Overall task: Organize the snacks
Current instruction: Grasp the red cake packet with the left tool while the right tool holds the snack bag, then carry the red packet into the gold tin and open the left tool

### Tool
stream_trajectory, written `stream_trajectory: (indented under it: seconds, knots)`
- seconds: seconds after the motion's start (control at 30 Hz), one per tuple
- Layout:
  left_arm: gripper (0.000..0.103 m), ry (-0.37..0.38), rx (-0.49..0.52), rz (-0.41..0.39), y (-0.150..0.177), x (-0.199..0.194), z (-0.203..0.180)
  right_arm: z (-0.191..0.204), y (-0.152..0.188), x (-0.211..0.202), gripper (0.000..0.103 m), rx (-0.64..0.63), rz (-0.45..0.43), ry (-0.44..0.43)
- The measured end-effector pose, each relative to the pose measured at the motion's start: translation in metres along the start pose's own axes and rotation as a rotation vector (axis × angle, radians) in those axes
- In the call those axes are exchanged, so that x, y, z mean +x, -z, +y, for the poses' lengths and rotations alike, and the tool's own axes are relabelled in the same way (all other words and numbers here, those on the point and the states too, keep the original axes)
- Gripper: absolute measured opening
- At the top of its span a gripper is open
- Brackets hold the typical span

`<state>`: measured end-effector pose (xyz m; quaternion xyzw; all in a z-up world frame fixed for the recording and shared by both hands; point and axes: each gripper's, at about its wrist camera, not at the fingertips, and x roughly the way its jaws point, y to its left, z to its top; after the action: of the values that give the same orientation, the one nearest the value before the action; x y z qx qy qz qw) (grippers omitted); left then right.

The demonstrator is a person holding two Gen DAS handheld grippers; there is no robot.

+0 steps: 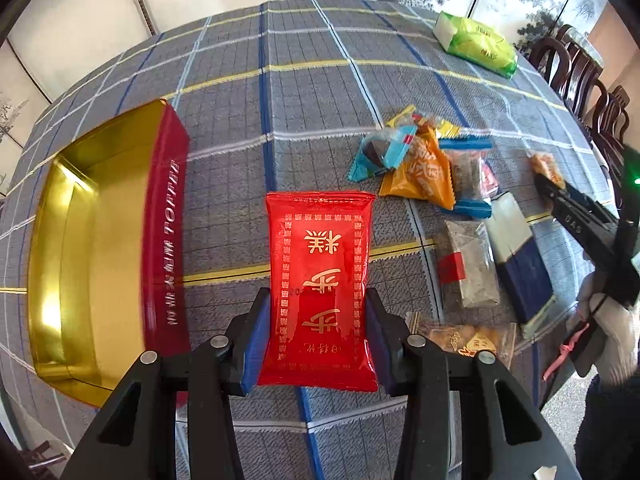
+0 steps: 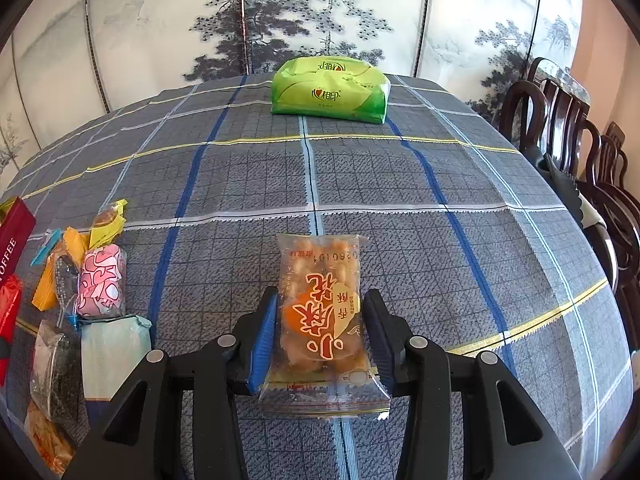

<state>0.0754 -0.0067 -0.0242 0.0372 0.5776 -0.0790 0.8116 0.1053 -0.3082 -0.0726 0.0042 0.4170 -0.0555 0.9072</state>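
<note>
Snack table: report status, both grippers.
Left gripper shut on red packet. Right gripper around peanut packet, grip unclear. Tin open, path clear.

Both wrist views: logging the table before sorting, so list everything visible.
red packet: one, red-gold, in left gripper.
peanut packet: one, clear-orange, between right gripper's pads.
tin: one, red-gold, table's left.
loose snacks: several, mixed colours, mid-table pile.
tissue pack: one, green, far edge.
tablecloth: one, grey plaid, covering table.
chairs: several, dark wood, right side.
left gripper: one, black, blue pads, gripping red packet.
right gripper: one, black, blue pads, around peanut packet.
gloved hand: one, white, holding right gripper.
</note>
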Motion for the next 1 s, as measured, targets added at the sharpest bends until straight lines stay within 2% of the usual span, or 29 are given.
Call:
stream_trajectory:
  seconds: [0.17, 0.33, 0.5, 0.67, 0.8, 1.0]
  knots:
    - [0.041, -0.010, -0.011, -0.060, -0.003, -0.030, 0.027, 0.000, 0.000, 0.000, 0.045, 0.000, 0.000, 0.000]
    - [0.041, -0.094, -0.047, -0.101, -0.004, -0.046, 0.070, 0.000, 0.000, 0.000, 0.046, 0.000, 0.000, 0.000]
    - [0.041, -0.175, -0.124, -0.086, 0.000, -0.041, 0.128, -0.001, 0.000, 0.000, 0.047, 0.004, 0.000, 0.002]
    - [0.041, -0.233, -0.176, -0.039, 0.010, -0.023, 0.171, -0.010, 0.001, 0.002, 0.052, 0.019, 0.002, 0.004]
    - [0.041, -0.257, -0.190, -0.004, 0.021, -0.011, 0.189, -0.013, 0.000, 0.002, 0.052, 0.027, 0.013, 0.006]
    - [0.041, -0.281, -0.175, 0.019, 0.032, -0.002, 0.198, -0.014, -0.009, 0.005, 0.053, 0.013, 0.086, -0.010]
